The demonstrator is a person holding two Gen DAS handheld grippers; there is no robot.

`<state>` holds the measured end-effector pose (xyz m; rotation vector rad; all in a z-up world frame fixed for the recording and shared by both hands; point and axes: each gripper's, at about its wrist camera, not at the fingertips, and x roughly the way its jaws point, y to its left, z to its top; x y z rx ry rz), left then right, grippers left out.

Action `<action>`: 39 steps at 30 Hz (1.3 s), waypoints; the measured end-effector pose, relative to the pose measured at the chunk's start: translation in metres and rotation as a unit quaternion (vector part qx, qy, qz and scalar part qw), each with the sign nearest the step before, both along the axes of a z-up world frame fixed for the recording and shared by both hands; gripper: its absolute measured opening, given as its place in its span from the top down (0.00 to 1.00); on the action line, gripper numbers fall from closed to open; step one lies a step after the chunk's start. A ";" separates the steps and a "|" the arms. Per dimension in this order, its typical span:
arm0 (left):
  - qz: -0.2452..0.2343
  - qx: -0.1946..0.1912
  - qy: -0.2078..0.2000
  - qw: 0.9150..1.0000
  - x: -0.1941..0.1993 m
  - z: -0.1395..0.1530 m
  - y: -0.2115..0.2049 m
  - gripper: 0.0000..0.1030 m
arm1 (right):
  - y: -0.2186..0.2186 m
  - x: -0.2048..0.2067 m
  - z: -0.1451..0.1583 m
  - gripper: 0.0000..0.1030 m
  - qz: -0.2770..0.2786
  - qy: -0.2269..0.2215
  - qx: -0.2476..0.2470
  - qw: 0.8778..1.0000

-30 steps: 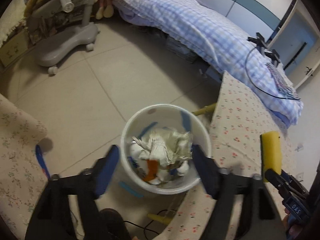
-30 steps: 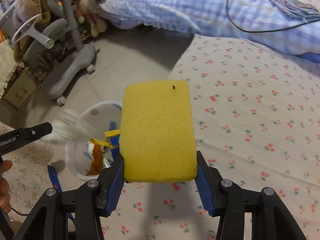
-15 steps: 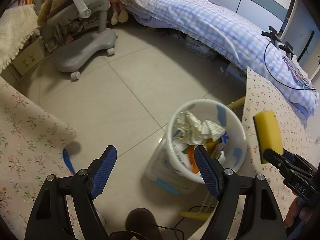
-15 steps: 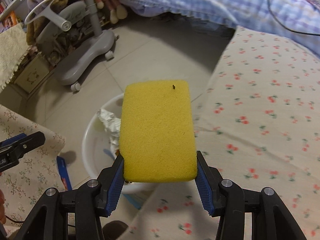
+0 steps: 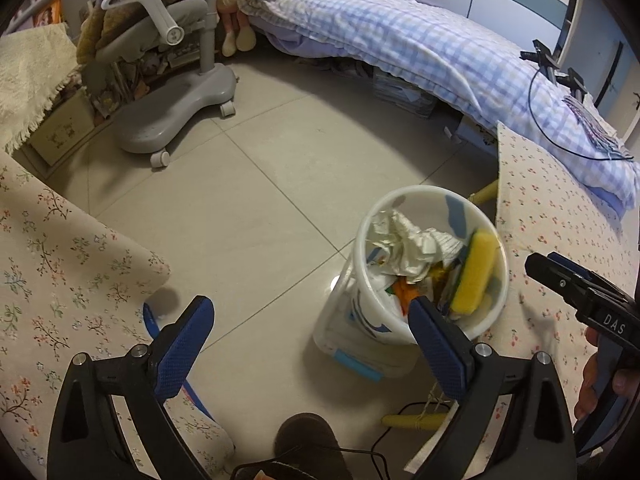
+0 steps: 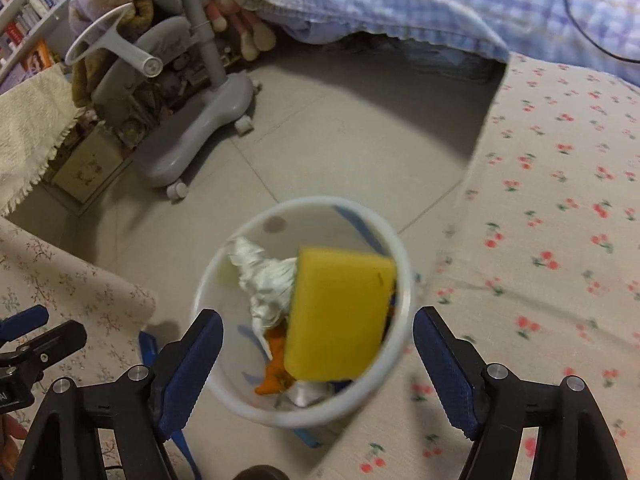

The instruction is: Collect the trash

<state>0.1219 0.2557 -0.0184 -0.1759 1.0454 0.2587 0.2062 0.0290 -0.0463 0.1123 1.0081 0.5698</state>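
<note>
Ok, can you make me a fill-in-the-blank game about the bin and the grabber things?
1. The sponge in the white bin is coloured ____.
2. The right gripper has its fingers ____ and holds nothing.
3. The bin stands on the tiled ____.
4. The pads on the left gripper are coloured ____.

Missing words: yellow; open; floor; blue
</note>
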 end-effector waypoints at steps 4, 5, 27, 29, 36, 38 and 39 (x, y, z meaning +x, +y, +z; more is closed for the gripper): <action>-0.021 -0.008 -0.008 1.000 -0.002 0.005 -0.016 0.04 | -0.026 -0.009 0.010 0.20 -0.022 -0.005 -0.012 1.000; -0.030 -0.010 -0.010 0.999 -0.003 0.006 -0.024 0.04 | -0.035 -0.013 0.014 0.20 -0.030 -0.008 -0.017 0.999; -0.131 0.012 -0.084 0.988 -0.069 0.050 -0.176 0.04 | -0.201 -0.134 0.061 0.16 -0.130 -0.057 -0.114 0.983; -0.134 0.016 -0.087 0.987 -0.075 0.048 -0.187 0.04 | -0.209 -0.144 0.059 0.16 -0.146 -0.068 -0.125 0.979; -0.128 0.039 -0.096 0.986 -0.093 0.039 -0.213 0.04 | -0.242 -0.169 0.052 0.10 -0.212 -0.089 -0.131 0.964; -0.134 0.044 -0.098 0.985 -0.096 0.038 -0.219 0.04 | -0.249 -0.173 0.048 0.10 -0.223 -0.093 -0.131 0.961; -0.136 0.046 -0.099 0.985 -0.098 0.038 -0.221 0.04 | -0.251 -0.174 0.046 0.10 -0.227 -0.095 -0.132 0.960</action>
